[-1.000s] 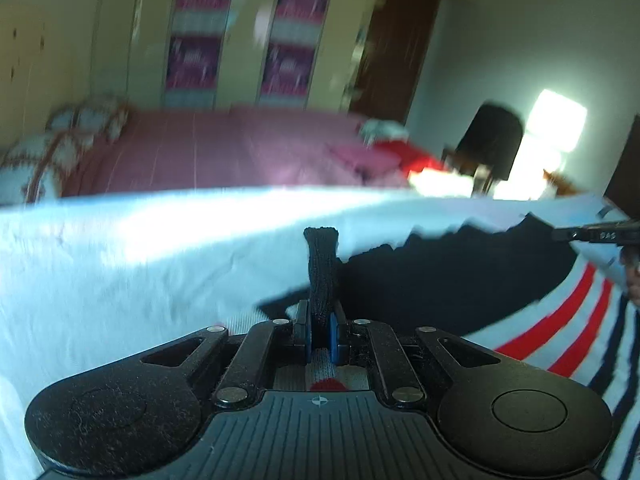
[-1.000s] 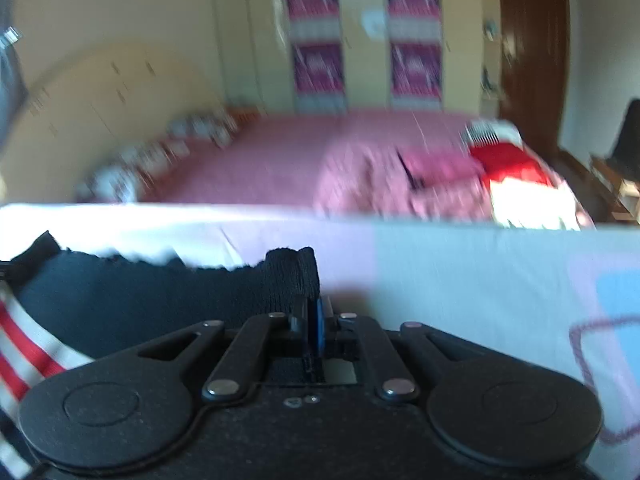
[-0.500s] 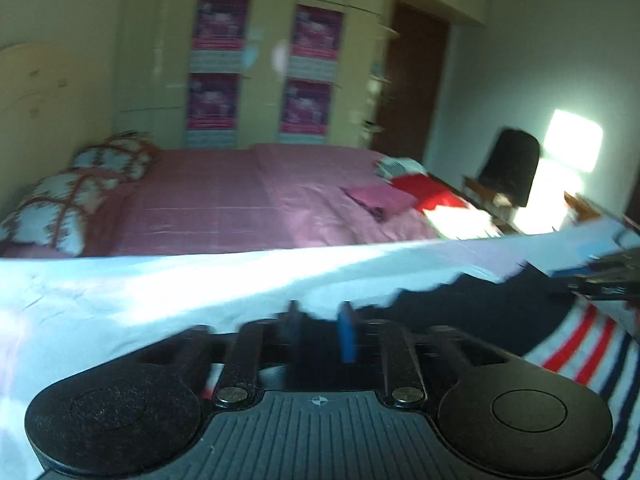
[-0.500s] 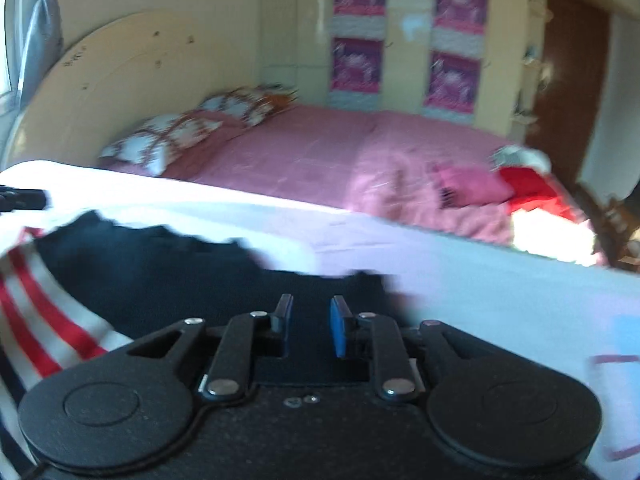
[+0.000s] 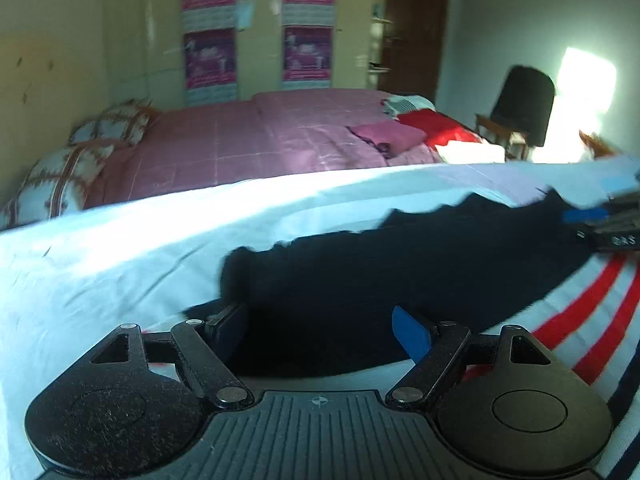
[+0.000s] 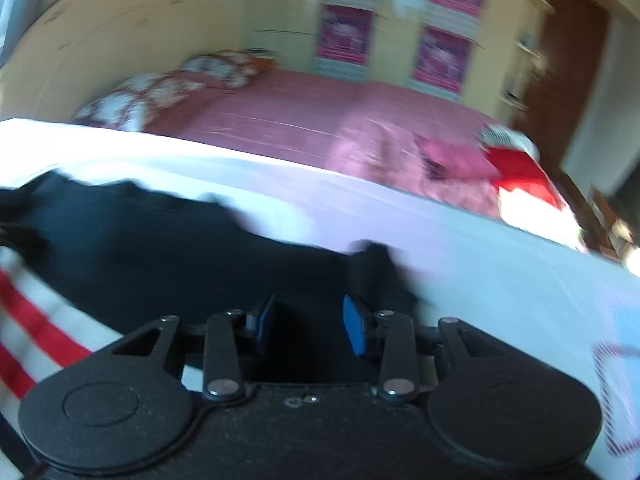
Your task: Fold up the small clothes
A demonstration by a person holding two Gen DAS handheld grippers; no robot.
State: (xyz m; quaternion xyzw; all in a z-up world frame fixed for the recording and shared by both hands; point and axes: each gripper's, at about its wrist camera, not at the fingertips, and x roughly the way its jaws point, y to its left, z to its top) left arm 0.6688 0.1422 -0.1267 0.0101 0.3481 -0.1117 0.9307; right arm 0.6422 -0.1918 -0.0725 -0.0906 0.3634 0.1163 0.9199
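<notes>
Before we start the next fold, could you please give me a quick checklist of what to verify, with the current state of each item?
1. Left tool open, nothing clamped: ok.
2. Right tool open, nothing clamped: ok.
3. Dark folded-over part of the garment lying on the striped part: ok.
4. Folded edge neat and straight: not ok, it looks jagged, though the frames are blurred.
5. Garment resting fully on the white sheet: cannot tell, its near side is out of view.
</notes>
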